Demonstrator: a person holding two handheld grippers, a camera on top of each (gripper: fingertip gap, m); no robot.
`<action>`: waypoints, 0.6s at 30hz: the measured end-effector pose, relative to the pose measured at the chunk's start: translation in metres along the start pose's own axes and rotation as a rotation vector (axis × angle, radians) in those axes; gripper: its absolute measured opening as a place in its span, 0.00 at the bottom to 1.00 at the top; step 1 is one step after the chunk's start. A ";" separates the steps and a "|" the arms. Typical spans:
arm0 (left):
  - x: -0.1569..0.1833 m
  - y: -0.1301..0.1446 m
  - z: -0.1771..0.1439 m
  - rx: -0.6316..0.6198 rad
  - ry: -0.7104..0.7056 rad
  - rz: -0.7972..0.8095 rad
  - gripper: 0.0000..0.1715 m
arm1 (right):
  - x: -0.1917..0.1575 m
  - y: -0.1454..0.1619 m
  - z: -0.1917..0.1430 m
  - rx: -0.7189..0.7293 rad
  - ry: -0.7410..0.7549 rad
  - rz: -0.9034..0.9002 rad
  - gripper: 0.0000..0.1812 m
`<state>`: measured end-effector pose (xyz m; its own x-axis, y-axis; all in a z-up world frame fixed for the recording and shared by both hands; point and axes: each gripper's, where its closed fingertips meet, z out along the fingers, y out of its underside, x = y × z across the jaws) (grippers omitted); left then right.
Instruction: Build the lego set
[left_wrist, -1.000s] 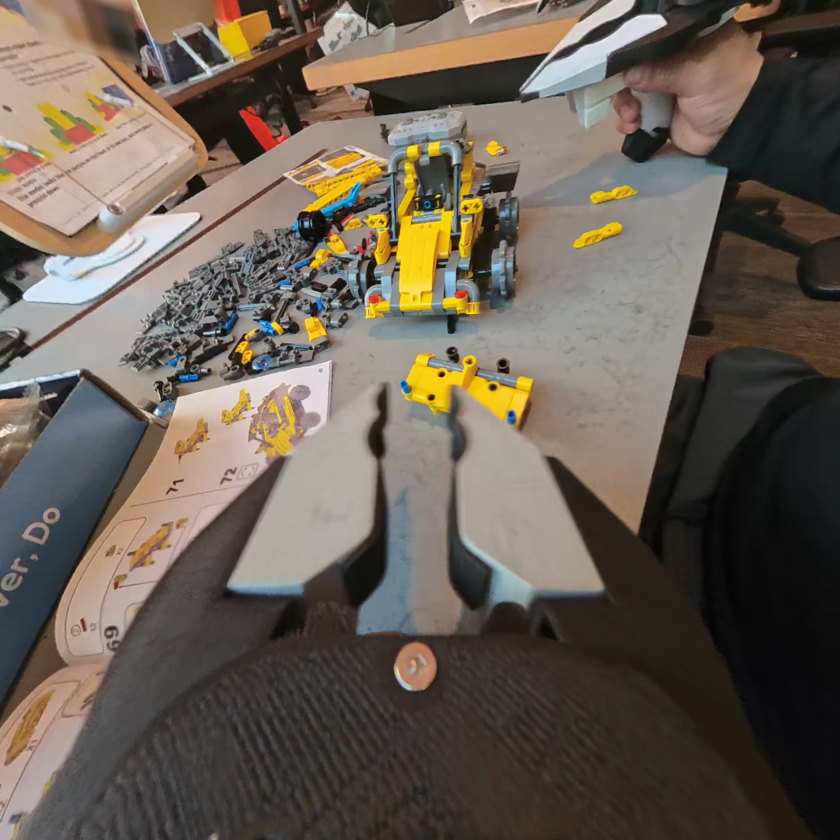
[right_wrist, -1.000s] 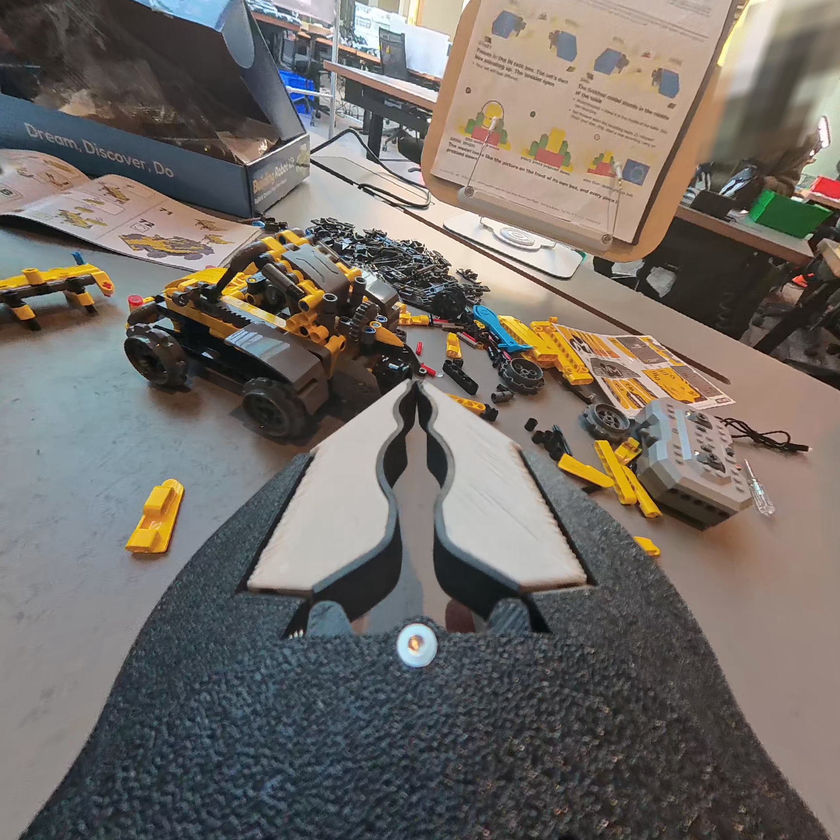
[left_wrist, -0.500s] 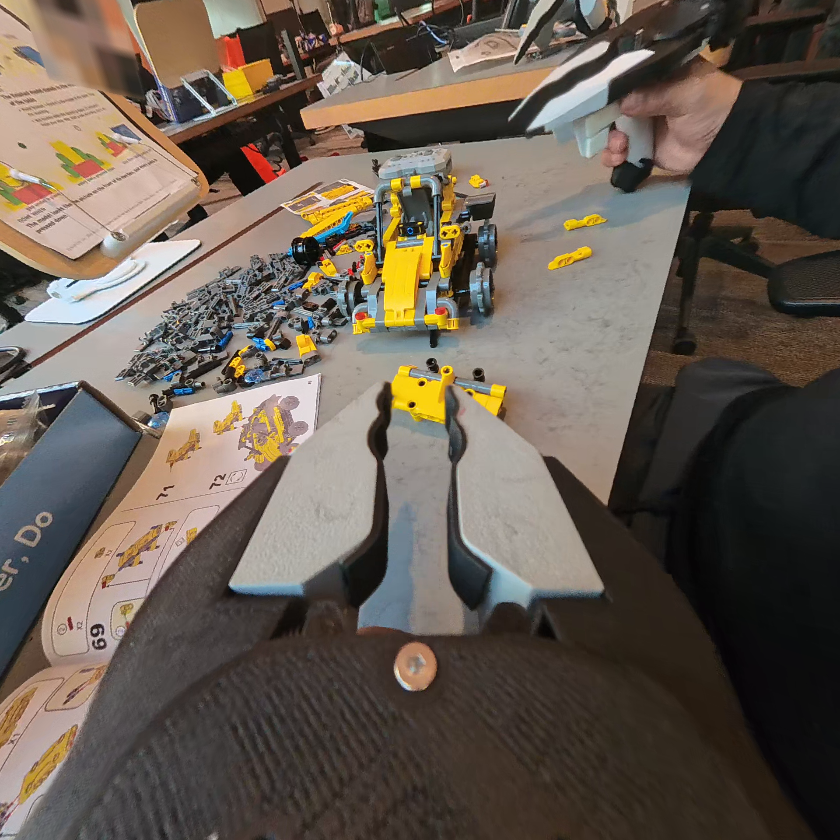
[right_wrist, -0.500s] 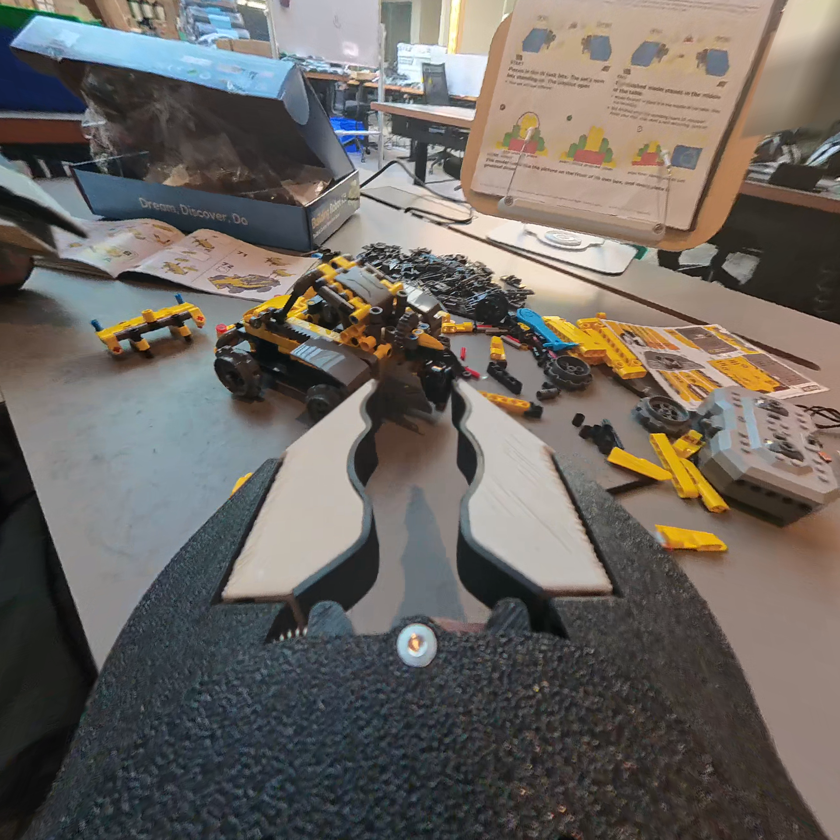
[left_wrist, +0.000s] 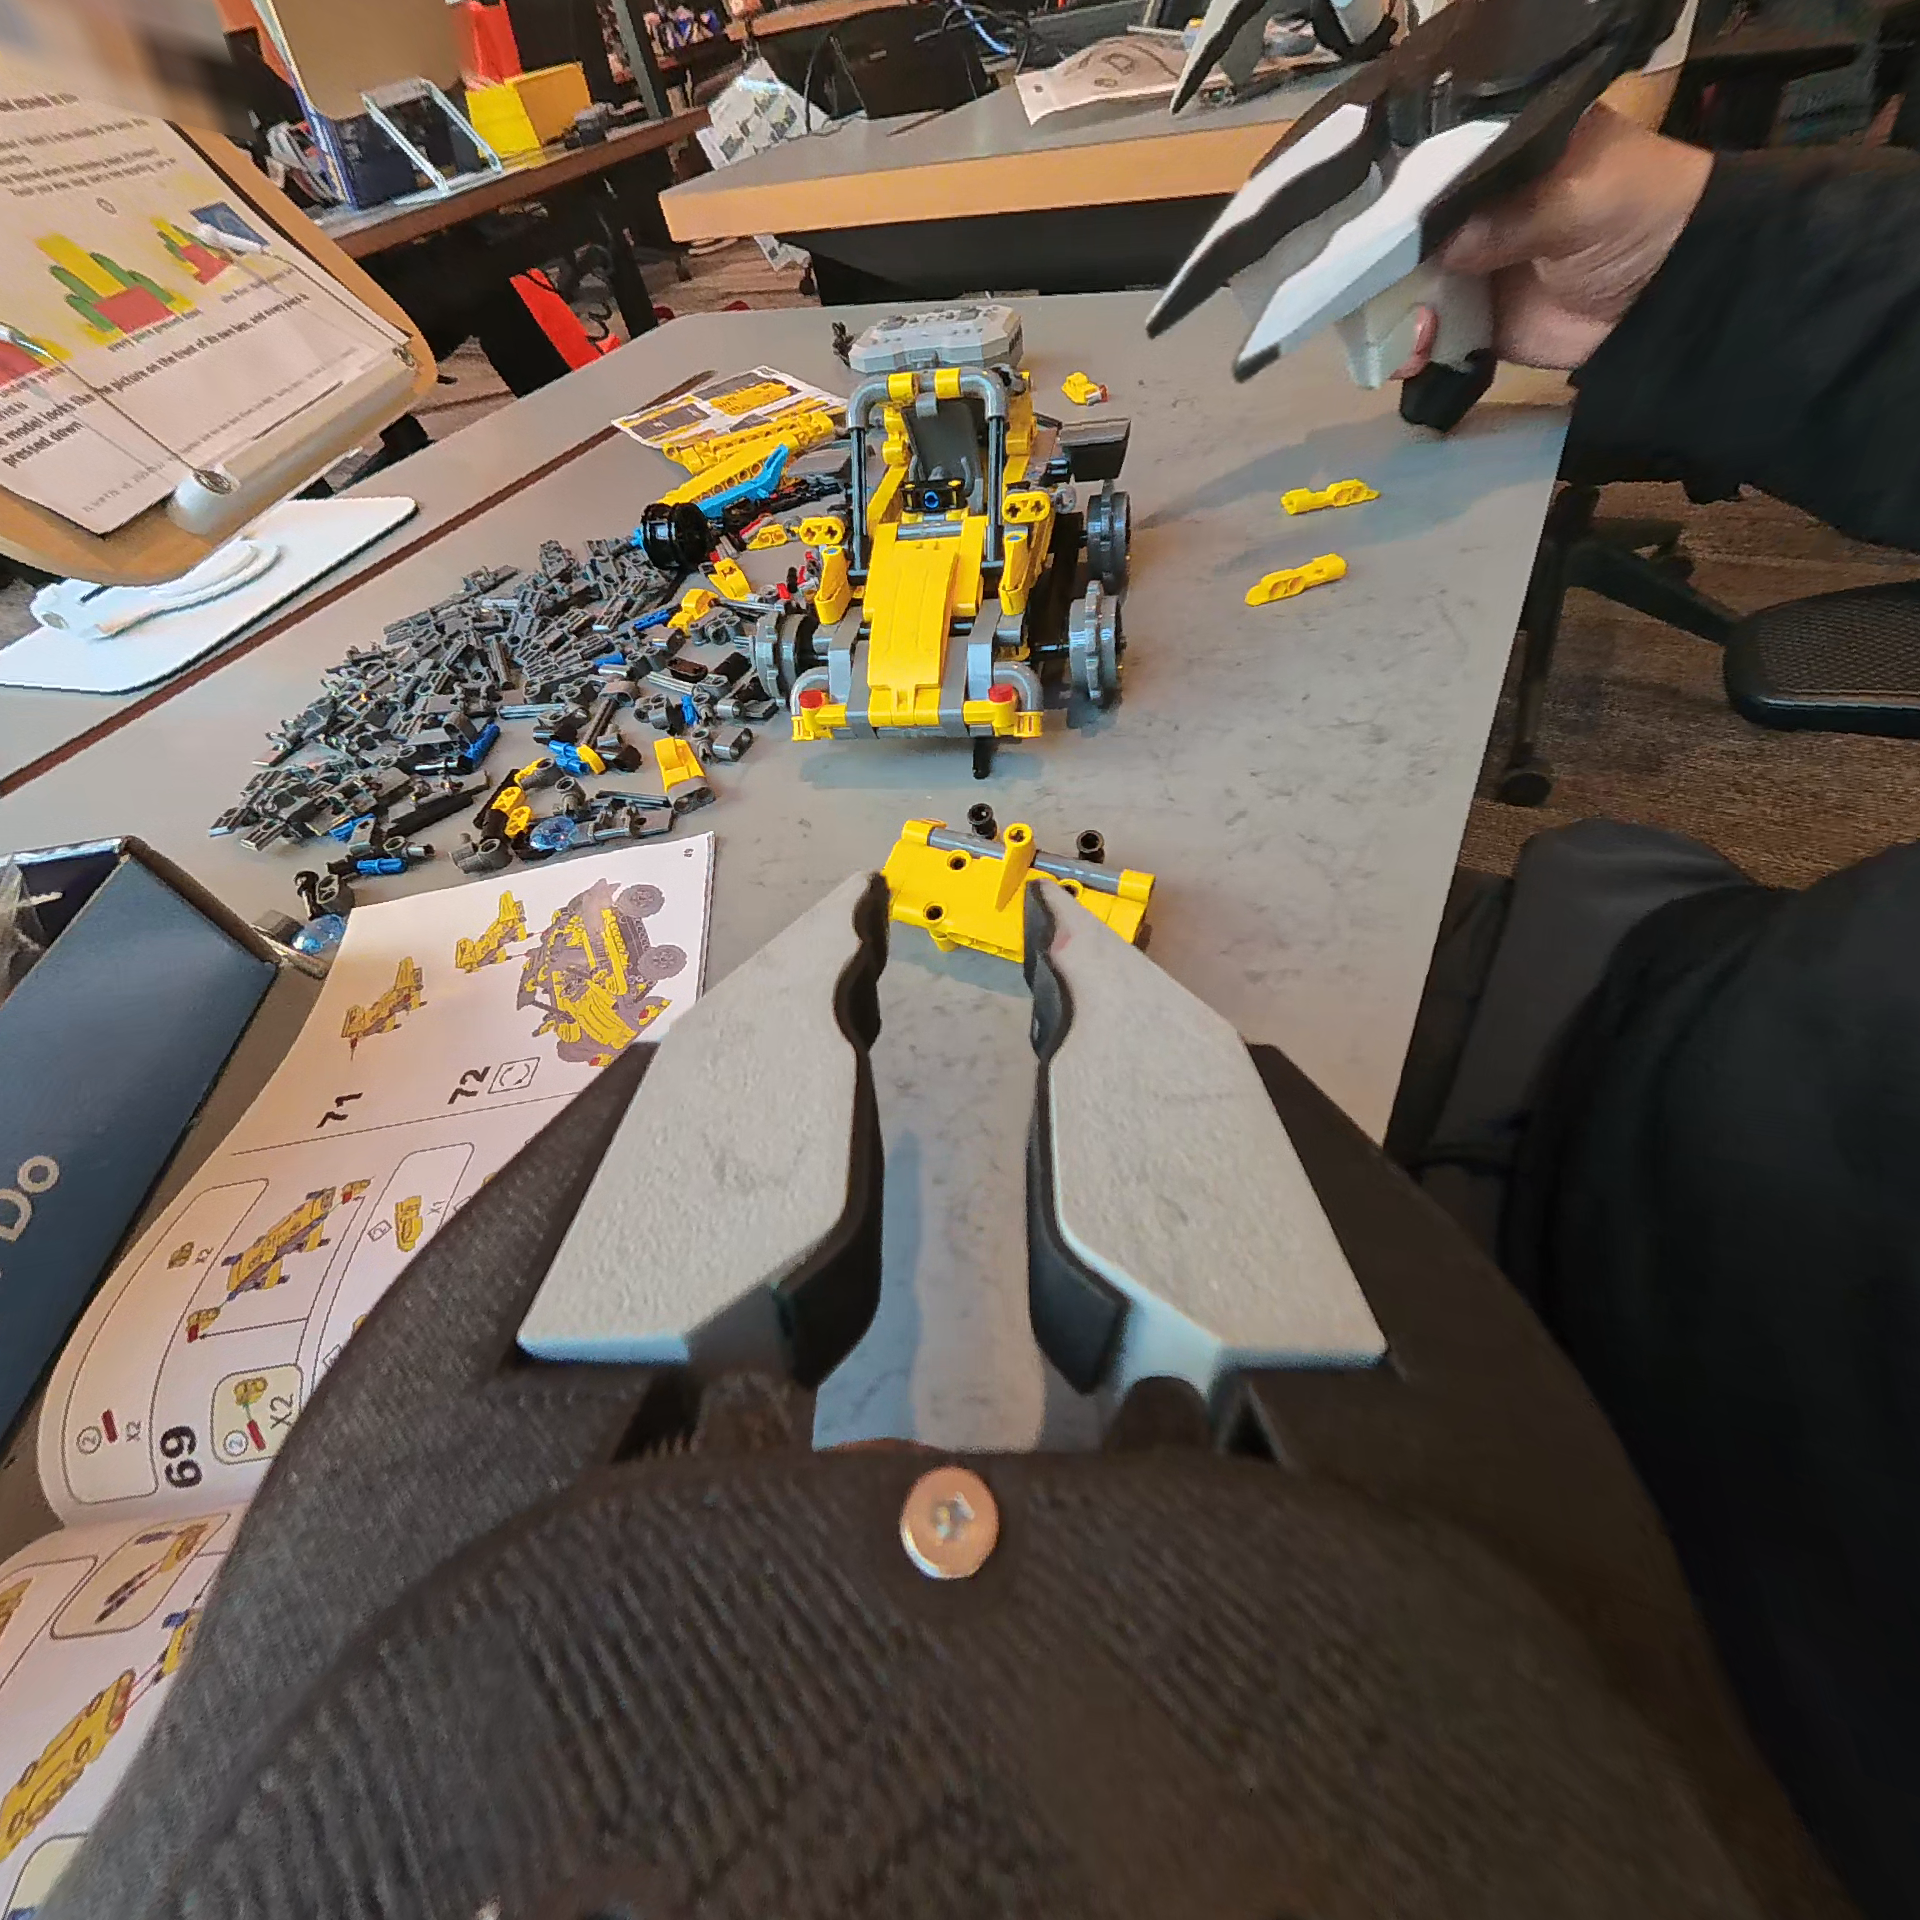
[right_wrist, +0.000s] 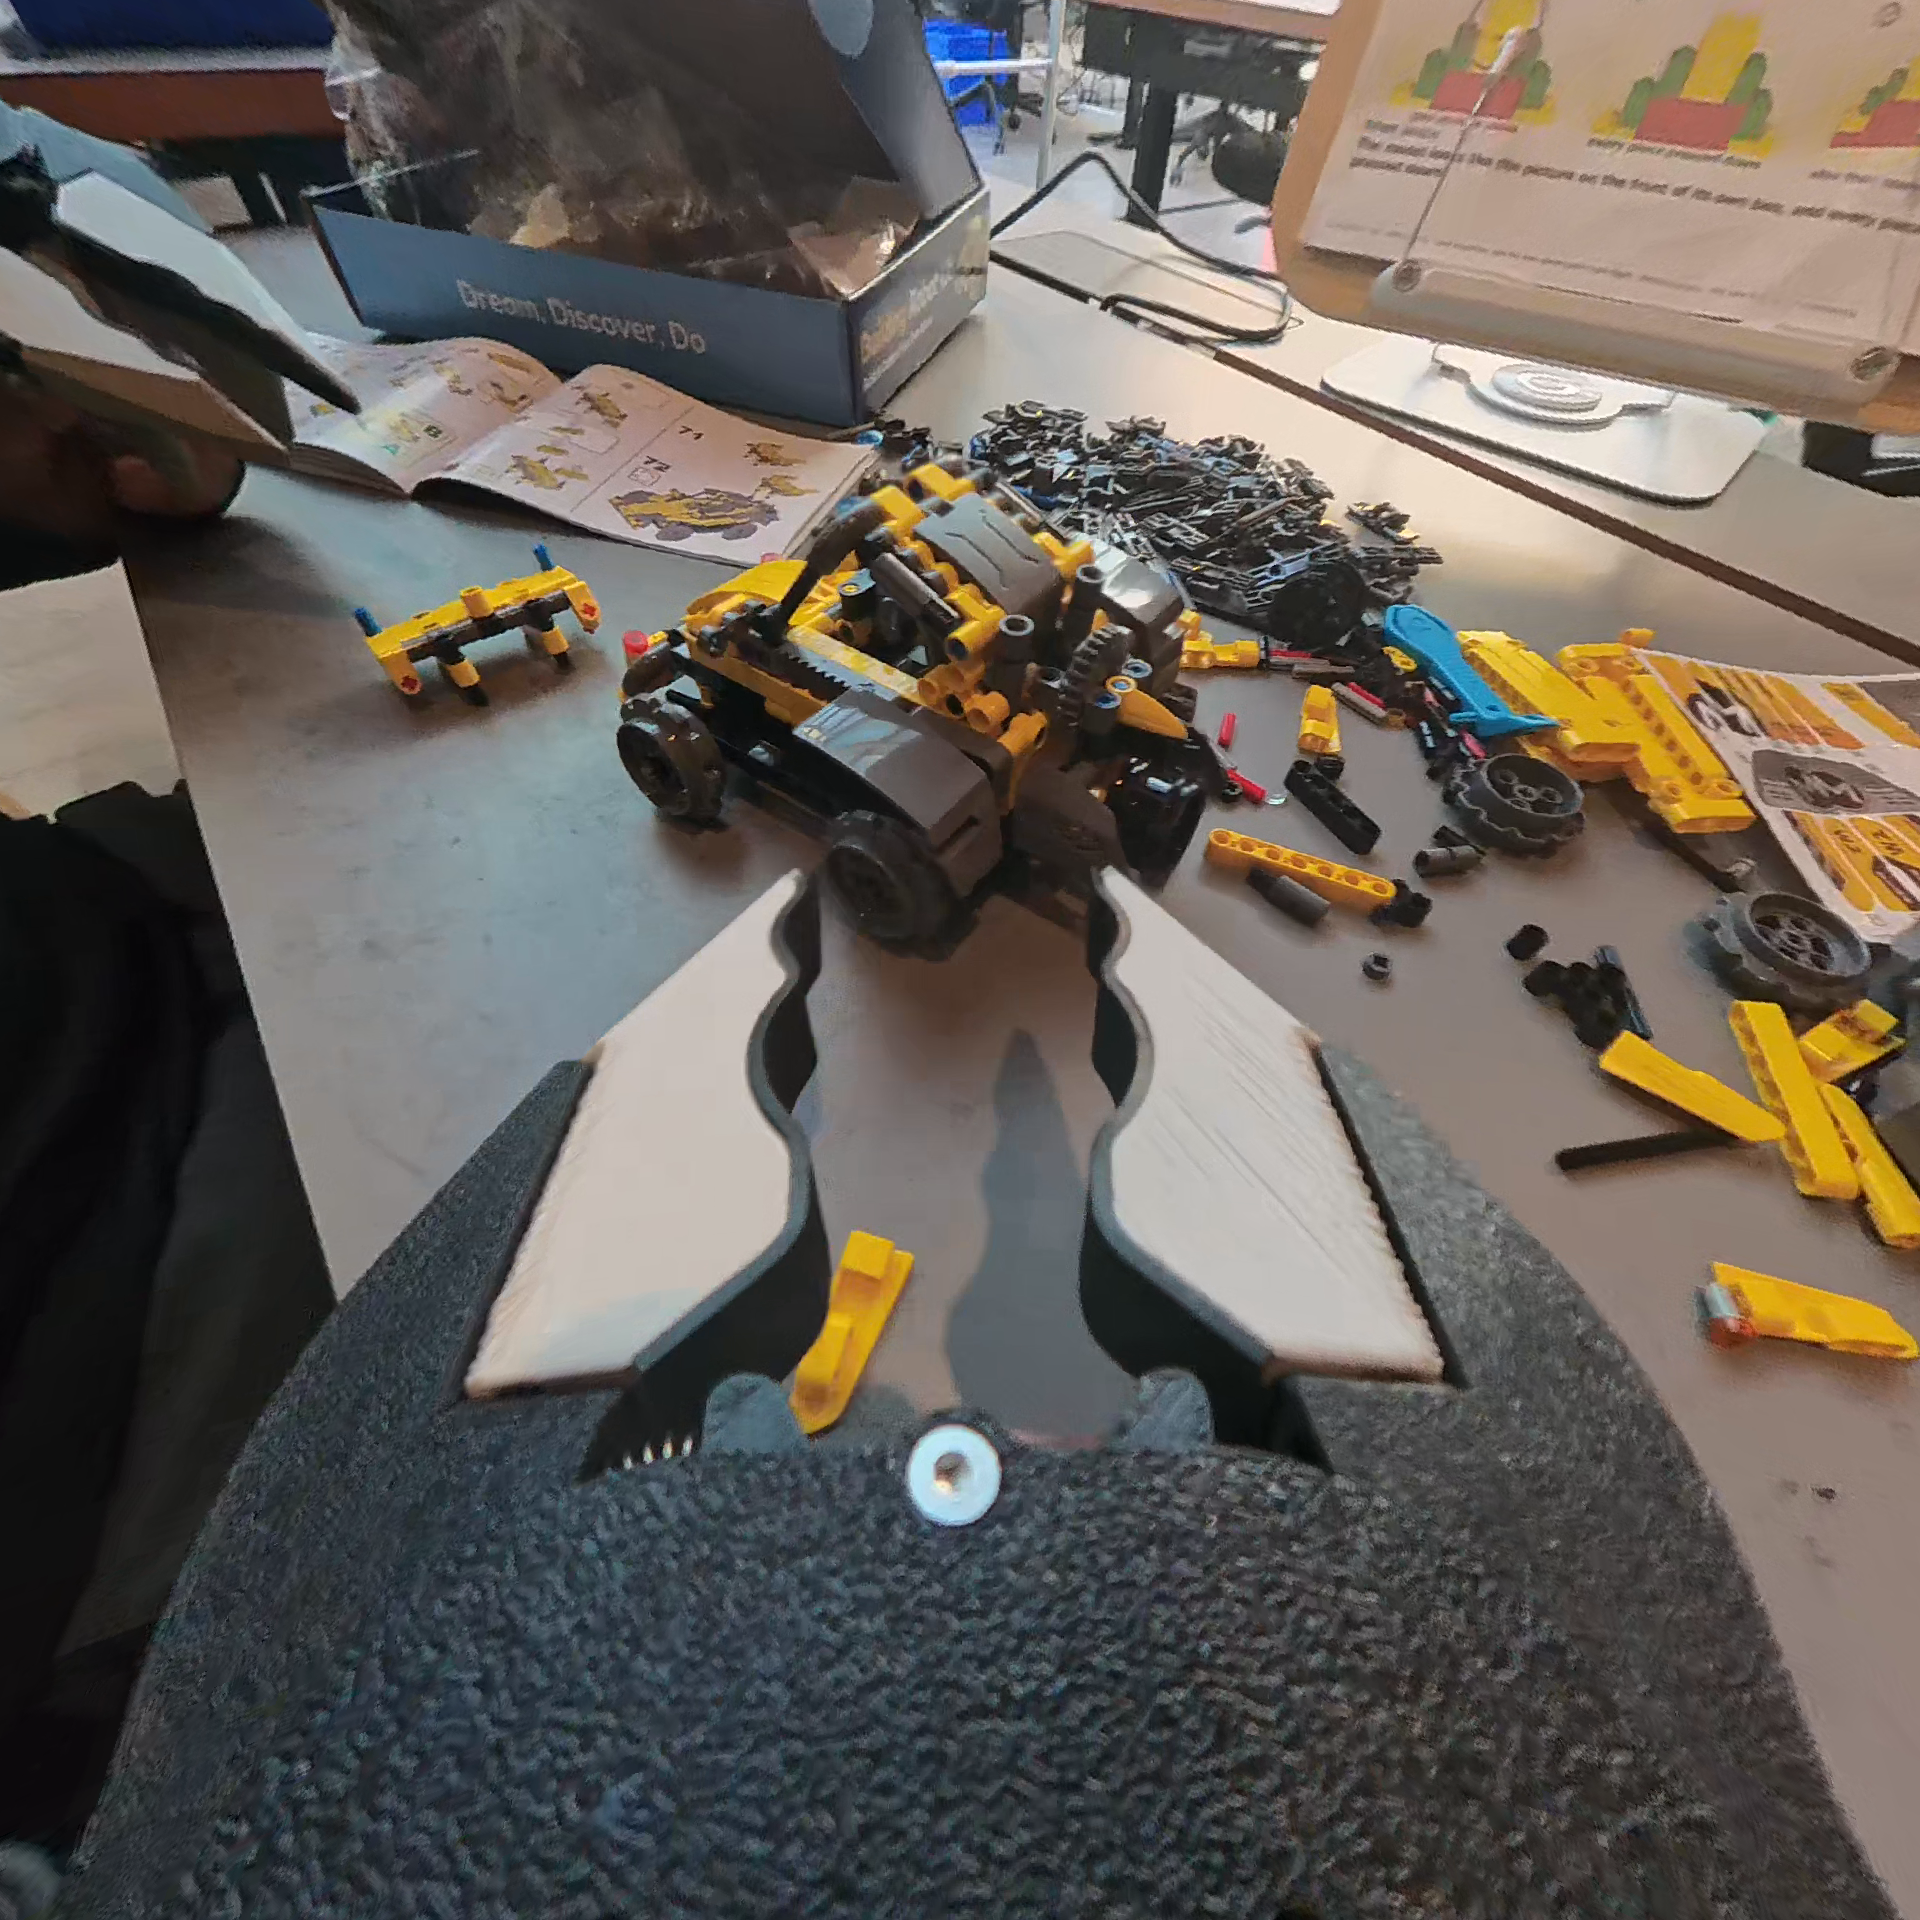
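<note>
A yellow and grey brick-built vehicle (left_wrist: 935, 582) stands mid-table; it also shows in the right wrist view (right_wrist: 914, 707). A small yellow sub-assembly (left_wrist: 987, 883) lies in front of it, also in the right wrist view (right_wrist: 478, 623). My left gripper (left_wrist: 951, 899) is open and empty, its tips just short of that sub-assembly. My right gripper (right_wrist: 951, 894) is open and empty, held above the table, tips near the vehicle's rear wheel (right_wrist: 883, 883). A loose yellow piece (right_wrist: 847, 1320) lies on the table below its fingers. The right gripper also shows in the left wrist view (left_wrist: 1340, 218), held by a hand.
A pile of dark loose parts (left_wrist: 447, 675) lies left of the vehicle. An open instruction booklet (left_wrist: 416, 1049) and a blue box (right_wrist: 665, 301) sit at the left. A sheet on a stand (right_wrist: 1621, 156), a grey hub (left_wrist: 935, 332), wheels and yellow beams (right_wrist: 1621, 717) lie about. The table edge (left_wrist: 1455, 935) is at the right. The gap from one gripper's tips to the other's is roughly 30 centimetres.
My right gripper opened from nearly shut to wide and swung toward the vehicle's rear. My left gripper opened a little and stayed by the yellow sub-assembly.
</note>
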<state>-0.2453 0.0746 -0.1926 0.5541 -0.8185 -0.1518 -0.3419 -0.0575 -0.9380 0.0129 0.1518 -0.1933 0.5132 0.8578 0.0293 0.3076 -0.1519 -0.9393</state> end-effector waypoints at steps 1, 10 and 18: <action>0.000 0.000 0.000 0.001 0.000 -0.001 0.14 | -0.004 0.000 0.001 -0.014 -0.011 -0.009 0.28; 0.003 0.001 0.002 -0.014 0.019 0.012 0.14 | -0.047 -0.027 -0.008 0.001 -0.124 -0.085 0.30; 0.002 0.001 0.006 -0.016 0.024 0.018 0.15 | -0.072 0.001 -0.017 -0.239 -0.129 -0.279 0.00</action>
<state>-0.2395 0.0765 -0.1955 0.5297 -0.8328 -0.1606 -0.3640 -0.0522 -0.9299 -0.0101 0.0814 -0.1908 0.2835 0.9345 0.2151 0.6068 -0.0012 -0.7948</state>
